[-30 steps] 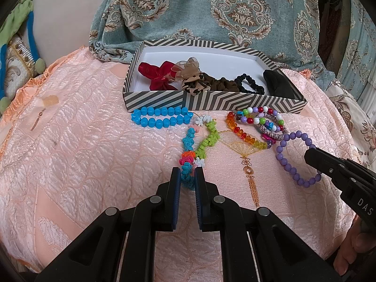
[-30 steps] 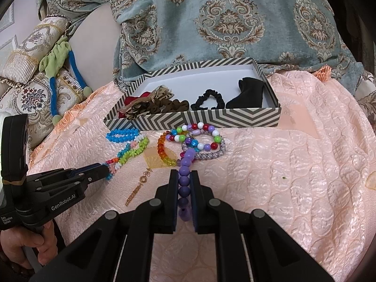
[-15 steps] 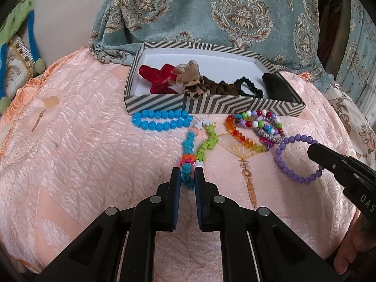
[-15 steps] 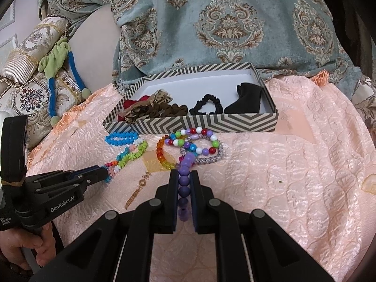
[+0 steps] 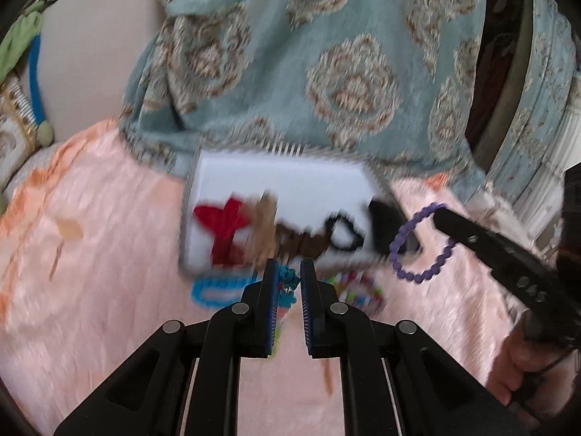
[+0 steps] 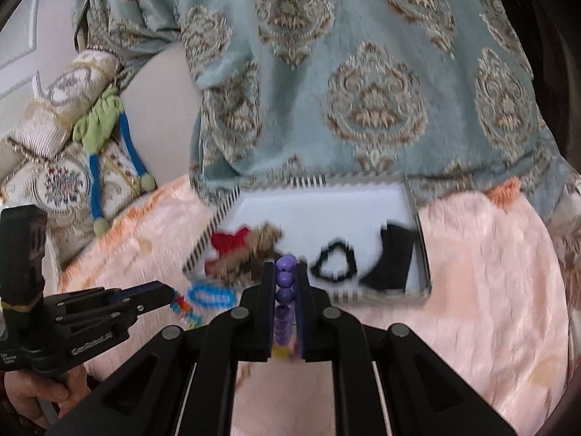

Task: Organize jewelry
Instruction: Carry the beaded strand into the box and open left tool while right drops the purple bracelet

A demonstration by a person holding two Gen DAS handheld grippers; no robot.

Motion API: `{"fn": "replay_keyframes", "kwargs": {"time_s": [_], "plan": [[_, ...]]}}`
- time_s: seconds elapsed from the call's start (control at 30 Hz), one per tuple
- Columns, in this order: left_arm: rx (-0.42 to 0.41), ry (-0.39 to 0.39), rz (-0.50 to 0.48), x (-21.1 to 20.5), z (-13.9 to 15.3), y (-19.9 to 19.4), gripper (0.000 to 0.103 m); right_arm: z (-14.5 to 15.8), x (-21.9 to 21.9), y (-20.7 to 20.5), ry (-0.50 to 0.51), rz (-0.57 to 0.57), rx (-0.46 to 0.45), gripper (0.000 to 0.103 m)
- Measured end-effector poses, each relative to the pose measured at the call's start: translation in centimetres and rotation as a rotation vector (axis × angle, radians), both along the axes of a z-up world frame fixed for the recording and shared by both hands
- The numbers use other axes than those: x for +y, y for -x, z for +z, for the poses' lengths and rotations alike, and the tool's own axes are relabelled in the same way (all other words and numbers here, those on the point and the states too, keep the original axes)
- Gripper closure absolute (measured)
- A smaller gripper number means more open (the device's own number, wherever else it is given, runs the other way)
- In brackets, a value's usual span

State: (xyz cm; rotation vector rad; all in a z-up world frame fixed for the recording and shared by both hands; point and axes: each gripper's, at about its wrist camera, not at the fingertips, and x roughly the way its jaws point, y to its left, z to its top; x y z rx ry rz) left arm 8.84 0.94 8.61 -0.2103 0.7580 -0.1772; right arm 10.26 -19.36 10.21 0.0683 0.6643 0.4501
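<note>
Light: soft, even daylight; both views bright, no hard shadows.
Glare: mild sheen on the peach cover [image 5: 109, 272]; the white floor of the box [image 6: 326, 218] is nearly washed out.
Blur: strong motion smear over box, beads [image 5: 221, 289] and drape [image 6: 363, 72] pattern.
Sharpest: the black tongs [image 5: 288, 279] in the foreground, and the purple bracelet [image 6: 284, 283] between the other pair.
Distortion: fisheye bending, with dark vignette at every corner.

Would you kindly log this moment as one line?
left gripper: shut on braided bracelet | right gripper: shut on purple bracelet | striped box: behind
</note>
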Motion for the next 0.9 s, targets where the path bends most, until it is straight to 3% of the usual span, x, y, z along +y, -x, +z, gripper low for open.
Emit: {"fn": "replay_keyframes", "kwargs": {"time_s": [0.17, 0.33, 0.6, 0.77, 0.9], "plan": [[-0.027, 0.021, 0.005, -0.3, 2.5, -4.6, 0.103, 1.1, 0.2, -5.1, -0.035, -0.037, 0.036, 0.094], [-0.014, 0.043, -0.005, -1.7, 2.4, -10.0, 0.103, -0.8, -0.3, -11.1, -0.067, -0.070, 0.120, 0.094], [0.042, 0.112, -0.038, -3.7, -1.6, -16.8, 0.103, -5.6, -1.5, -18.0, -0.119, -0.120, 0.214, 0.094], [0.122, 0.050, 0.022, -1.9, -6.1, -18.8, 0.103, -8.9, -1.8, -20.6, -0.106, -0.136, 0.276, 0.094], [0.161, 0.046, 0.062, -0.1, -7.5, -19.2, 0.103, -10.4, -2.0, -21.6, -0.087, -0.163, 0.308, 0.094]]}}
